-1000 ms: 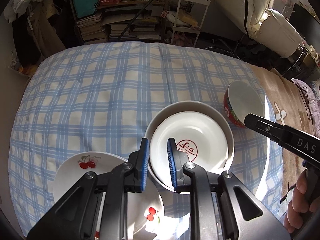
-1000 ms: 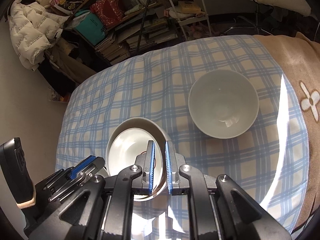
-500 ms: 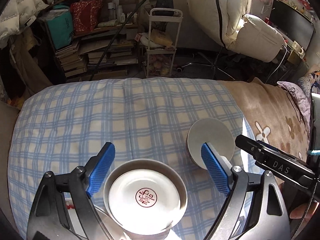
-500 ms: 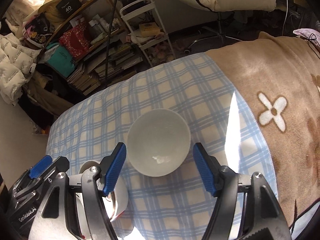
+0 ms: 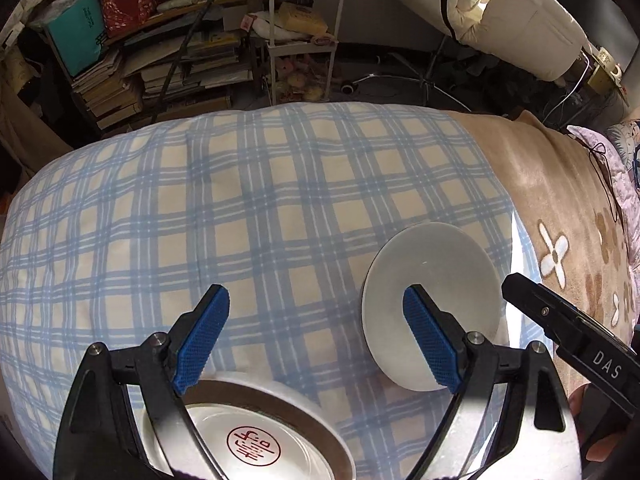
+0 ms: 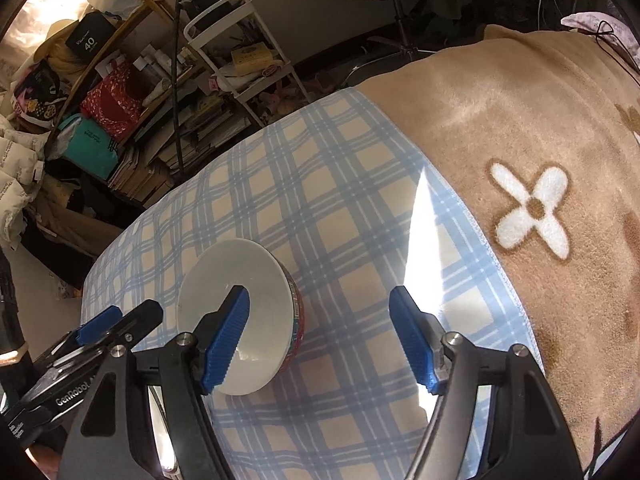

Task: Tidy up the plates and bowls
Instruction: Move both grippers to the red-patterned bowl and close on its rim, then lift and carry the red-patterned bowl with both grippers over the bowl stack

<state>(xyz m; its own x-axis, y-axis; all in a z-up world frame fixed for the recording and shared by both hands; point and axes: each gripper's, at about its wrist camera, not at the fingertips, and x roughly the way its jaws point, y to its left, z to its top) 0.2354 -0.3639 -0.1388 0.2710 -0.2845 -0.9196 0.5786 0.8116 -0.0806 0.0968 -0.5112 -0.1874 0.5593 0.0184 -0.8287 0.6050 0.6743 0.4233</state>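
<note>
Room: cluttered, sunlit
Blue plaid blanket (image 5: 260, 208) beside tan flowered blanket (image 6: 520, 128); white wire cart (image 5: 304, 32), shelves of stacked books (image 5: 160, 68), dark floor beyond

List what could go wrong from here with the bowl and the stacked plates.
1. The bowl sits on soft plaid bedding, so a nudge from the open right gripper could tip it.
2. The plate with the red seal lies loosely in a larger dish; the open left gripper could shift it.
3. The two grippers are close together and could collide.
</note>
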